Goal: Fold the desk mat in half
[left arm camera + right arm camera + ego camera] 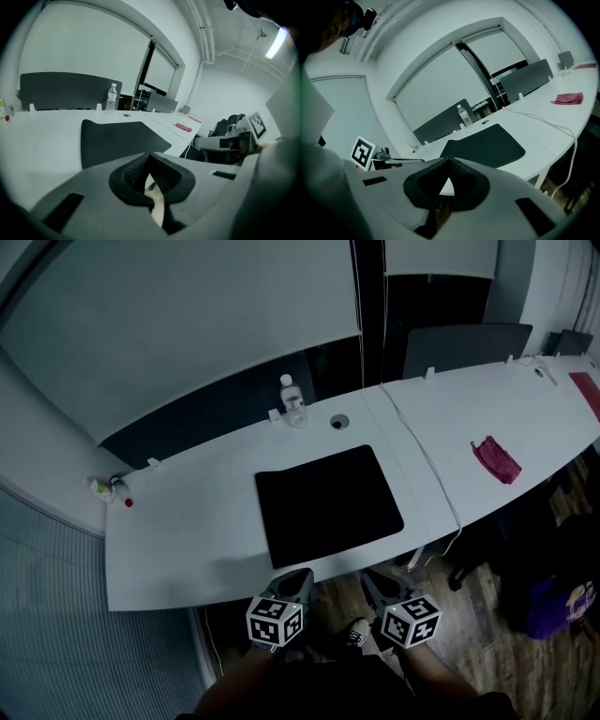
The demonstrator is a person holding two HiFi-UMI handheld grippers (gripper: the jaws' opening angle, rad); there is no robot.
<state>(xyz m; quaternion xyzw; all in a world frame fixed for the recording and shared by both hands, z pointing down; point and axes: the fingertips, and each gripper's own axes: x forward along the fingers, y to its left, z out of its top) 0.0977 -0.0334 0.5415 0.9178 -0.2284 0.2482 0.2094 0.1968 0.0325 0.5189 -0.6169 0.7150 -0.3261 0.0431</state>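
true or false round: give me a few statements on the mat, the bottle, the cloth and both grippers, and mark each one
1. The black desk mat lies flat and unfolded on the white table. True.
2. The left gripper is clamped on the mat's near edge. False: its fingers are shut on nothing, short of the table.
3. A water bottle stands upright beyond the mat's far edge. True.
4. The pink cloth lies on the mat. False: it lies well to the mat's right, apart from it.
5. The right gripper is shut and empty. True.
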